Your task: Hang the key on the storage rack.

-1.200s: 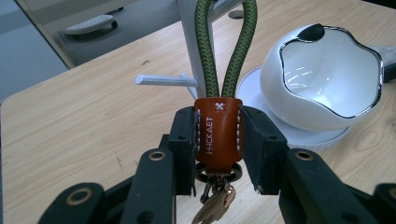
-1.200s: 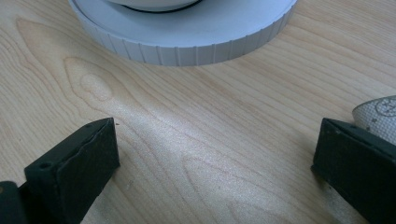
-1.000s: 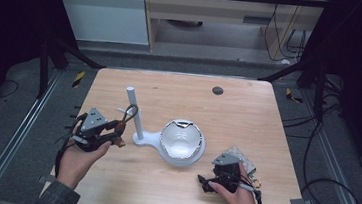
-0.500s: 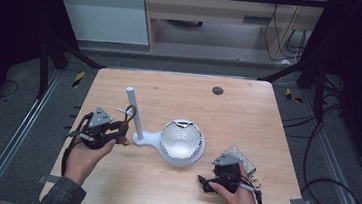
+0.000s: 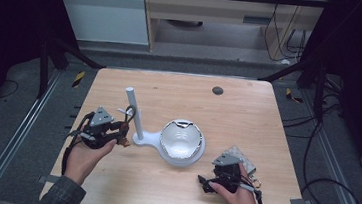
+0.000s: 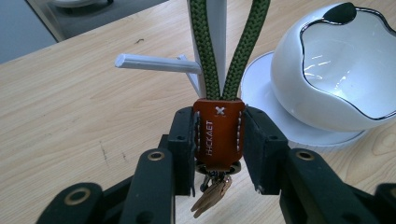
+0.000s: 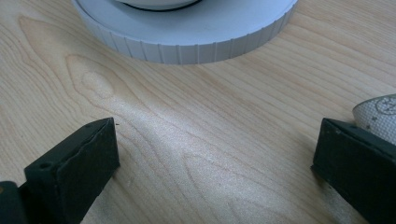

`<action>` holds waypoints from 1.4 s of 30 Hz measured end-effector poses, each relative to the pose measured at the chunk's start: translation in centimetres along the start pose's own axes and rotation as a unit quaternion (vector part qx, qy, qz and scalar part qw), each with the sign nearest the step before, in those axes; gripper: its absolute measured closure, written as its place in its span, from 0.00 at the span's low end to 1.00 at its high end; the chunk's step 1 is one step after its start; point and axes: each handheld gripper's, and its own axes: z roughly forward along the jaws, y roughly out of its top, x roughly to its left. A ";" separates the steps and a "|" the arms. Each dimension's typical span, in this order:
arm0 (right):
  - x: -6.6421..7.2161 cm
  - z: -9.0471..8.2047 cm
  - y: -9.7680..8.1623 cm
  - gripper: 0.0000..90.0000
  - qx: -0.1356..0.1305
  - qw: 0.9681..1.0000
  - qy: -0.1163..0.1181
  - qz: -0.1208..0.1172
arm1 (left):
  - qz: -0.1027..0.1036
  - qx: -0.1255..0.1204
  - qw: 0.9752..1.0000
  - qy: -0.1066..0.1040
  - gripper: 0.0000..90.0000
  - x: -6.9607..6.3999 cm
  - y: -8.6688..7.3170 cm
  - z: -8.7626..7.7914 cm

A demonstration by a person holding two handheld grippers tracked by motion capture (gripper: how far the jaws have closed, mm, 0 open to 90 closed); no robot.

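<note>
Left claw (image 6: 218, 140) clamps your keychain's leather tab (image 6: 218, 133), cord loop (image 6: 226, 51) beside the stand's post (image 5: 133, 111). Light, floppy; hold the stiff tab. Right claw (image 7: 215, 163) gapes, idle.

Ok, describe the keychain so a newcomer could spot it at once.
Start at the white stand left of the white bowl. At its post, the left gripper clamps the keychain: an orange leather tab on a green cord loop, the table's one coloured item.
</note>
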 end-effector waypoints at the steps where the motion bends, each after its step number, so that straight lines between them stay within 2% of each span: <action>1: 0.0 0.0 0.0 0.00 0.000 1.000 0.000 0.000 | 0.000 0.000 1.000 -0.001 0.71 0.0 0.0 0.0; 5: 0.0 -0.1 0.1 0.02 0.005 1.000 0.000 0.002 | 0.006 0.002 1.000 -0.005 0.60 -0.1 -0.2 -0.2; 7: 0.0 -0.2 0.2 0.05 0.006 1.000 -0.004 0.006 | 0.005 -0.002 1.000 -0.008 0.53 -0.2 -0.5 -0.3; 10: 0.0 -0.8 0.6 0.05 0.007 1.000 -0.007 0.010 | 0.000 0.000 1.000 -0.010 0.42 -0.4 -1.3 -0.1; 14: -0.2 -2.4 1.8 0.06 0.009 1.000 -0.004 0.005 | -0.003 0.018 1.000 -0.014 0.26 -0.7 -3.1 0.9; 16: -0.5 -3.5 2.6 0.06 0.014 1.000 -0.013 -0.006 | -0.004 0.023 1.000 -0.015 0.21 -0.7 -4.1 1.5; 19: -1.0 -4.8 3.4 0.06 0.017 1.000 -0.021 -0.006 | -0.014 0.024 1.000 -0.009 0.15 -0.5 -5.0 2.0; 21: -1.4 -5.6 4.0 0.06 0.024 0.999 -0.029 -0.010 | -0.022 0.035 0.999 -0.007 0.09 0.1 -5.5 2.5; 24: -1.9 -6.4 4.6 0.06 0.030 0.999 -0.038 -0.014 | -0.037 0.037 0.999 0.003 0.08 0.7 -6.1 2.7; 29: -2.7 -7.2 5.4 0.06 0.036 0.998 -0.046 -0.017 | -0.042 0.061 0.997 0.010 0.07 1.3 -7.2 3.6; 33: -3.5 -7.6 5.8 0.06 0.048 0.997 -0.052 -0.016 | -0.035 0.076 0.996 0.018 0.07 1.5 -7.6 4.1; 42: -4.7 -8.6 6.0 0.06 0.055 0.997 -0.055 -0.006 | -0.030 0.080 0.996 0.018 0.07 1.4 -8.0 4.5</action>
